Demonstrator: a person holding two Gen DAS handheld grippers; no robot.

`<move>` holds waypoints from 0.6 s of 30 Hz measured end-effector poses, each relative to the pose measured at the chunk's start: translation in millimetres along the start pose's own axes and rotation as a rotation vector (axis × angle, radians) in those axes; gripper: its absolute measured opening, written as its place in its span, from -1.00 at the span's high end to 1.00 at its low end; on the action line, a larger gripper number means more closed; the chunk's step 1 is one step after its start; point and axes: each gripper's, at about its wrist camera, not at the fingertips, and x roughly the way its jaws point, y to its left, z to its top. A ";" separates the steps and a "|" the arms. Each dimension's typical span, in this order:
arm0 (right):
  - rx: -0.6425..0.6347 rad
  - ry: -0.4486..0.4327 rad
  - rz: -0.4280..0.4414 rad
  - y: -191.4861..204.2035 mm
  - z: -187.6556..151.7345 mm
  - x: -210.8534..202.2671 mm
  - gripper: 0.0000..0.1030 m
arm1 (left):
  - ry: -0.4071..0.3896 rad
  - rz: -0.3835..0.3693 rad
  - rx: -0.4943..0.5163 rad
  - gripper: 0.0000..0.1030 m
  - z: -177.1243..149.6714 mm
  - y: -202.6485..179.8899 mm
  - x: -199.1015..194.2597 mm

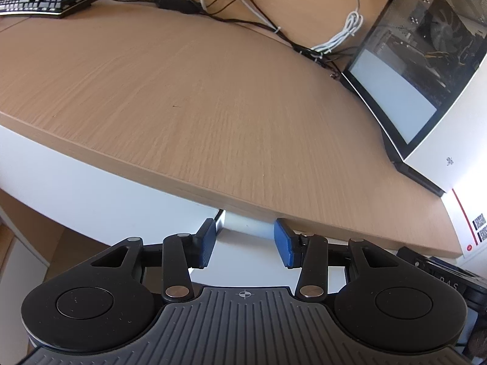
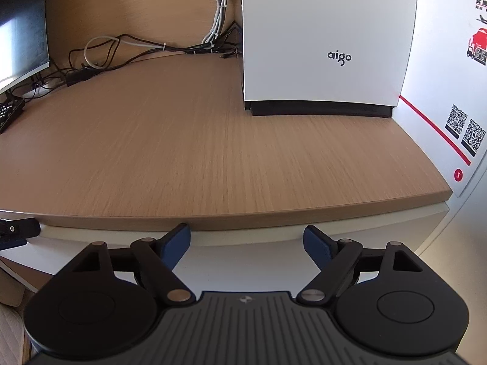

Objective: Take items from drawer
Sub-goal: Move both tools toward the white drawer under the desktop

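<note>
A white drawer front (image 2: 249, 261) sits closed under the wooden desk top (image 2: 197, 158). My right gripper (image 2: 247, 243) is open just in front of it, blue pads apart, nothing between them. In the left wrist view the same white cabinet front (image 1: 121, 188) runs under the desk edge (image 1: 213, 194), with a vertical seam (image 1: 220, 217) between two panels. My left gripper (image 1: 245, 243) is open close to that seam, holding nothing. No drawer contents are visible. The tip of the other gripper (image 2: 15, 232) shows at the far left of the right wrist view.
A white aigo computer case (image 2: 328, 39) stands at the desk's back right, its glass side (image 1: 426, 70) seen from the left. Cables (image 1: 237, 9) trail along the back, with a keyboard (image 1: 42, 0) and monitor (image 2: 21, 30) to the left. A white wall with QR codes (image 2: 465, 127) is at right.
</note>
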 end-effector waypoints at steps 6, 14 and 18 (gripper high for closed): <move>-0.015 0.014 0.009 -0.1 1.9 0.1 -0.61 | 0.007 -0.011 0.035 0.07 -0.3 -0.9 -0.3; -0.042 0.014 0.024 3.8 0.4 -2.3 -0.62 | 0.006 -0.022 0.065 0.07 -0.5 -1.3 -0.5; -0.059 0.022 0.044 6.7 0.4 -3.6 -0.57 | 0.004 -0.022 0.071 0.07 -0.8 -1.8 -0.7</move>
